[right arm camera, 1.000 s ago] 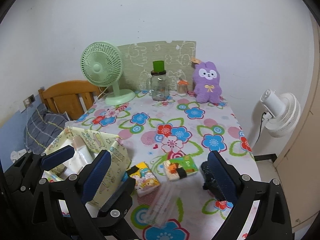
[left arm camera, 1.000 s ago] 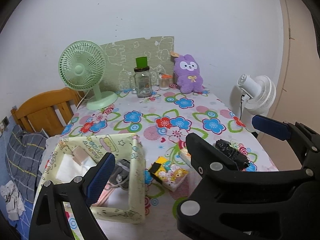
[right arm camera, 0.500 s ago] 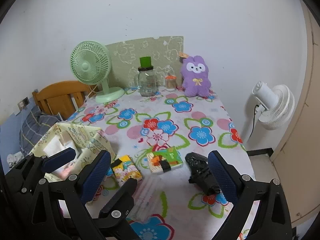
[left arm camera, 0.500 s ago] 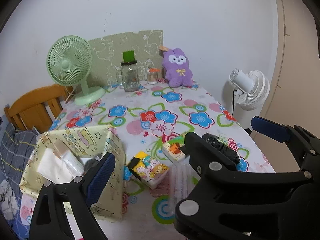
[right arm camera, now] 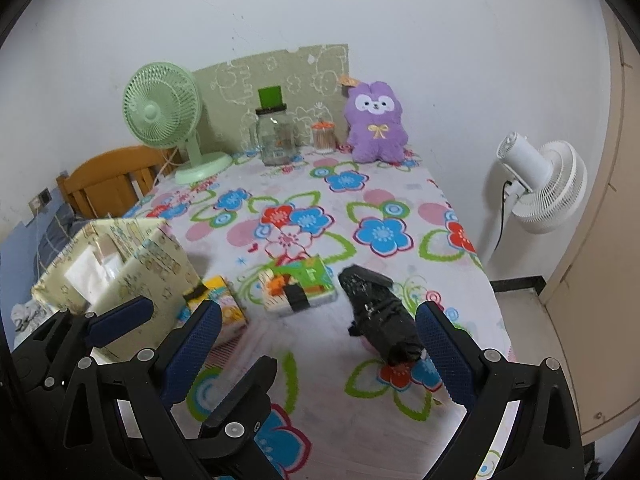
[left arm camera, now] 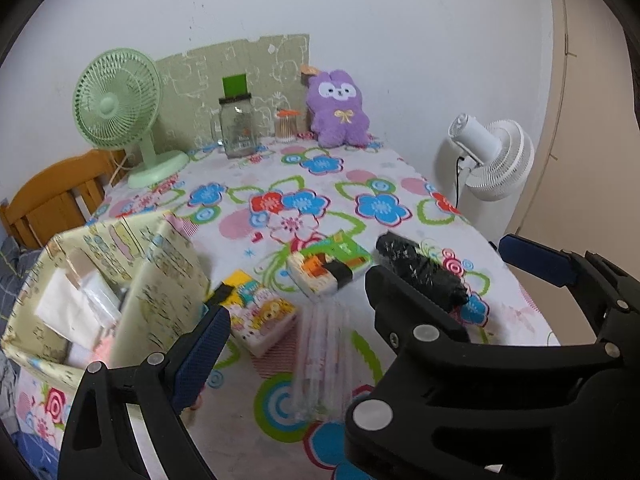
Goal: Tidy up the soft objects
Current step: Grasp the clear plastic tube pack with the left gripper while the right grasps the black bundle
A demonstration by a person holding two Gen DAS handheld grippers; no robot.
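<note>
A pale yellow fabric basket [left arm camera: 168, 280] [right arm camera: 160, 268] stands at the table's near left with soft packets inside. Beside it lie a yellow tissue pack [left arm camera: 260, 312] [right arm camera: 224, 304], a green tissue pack [left arm camera: 328, 268] [right arm camera: 300, 284], a clear plastic packet [left arm camera: 324, 356] and a black bundle [left arm camera: 420, 272] [right arm camera: 380, 320]. A purple plush [left arm camera: 338, 110] [right arm camera: 376, 124] sits at the far edge. My left gripper [left arm camera: 360, 320] is open and empty above the packs. My right gripper [right arm camera: 320, 352] is open and empty, its right finger beside the black bundle.
A green desk fan [left arm camera: 124, 108] [right arm camera: 168, 120], a glass jar [left arm camera: 238, 128] [right arm camera: 276, 136] and a small cup [left arm camera: 287, 126] stand at the back. A wooden chair [left arm camera: 52, 196] is at the left, a white floor fan [right arm camera: 540, 188] at the right.
Both grippers have drawn back and shifted right, so the basket and packs sit further left and farther off. Both stay open and empty.
</note>
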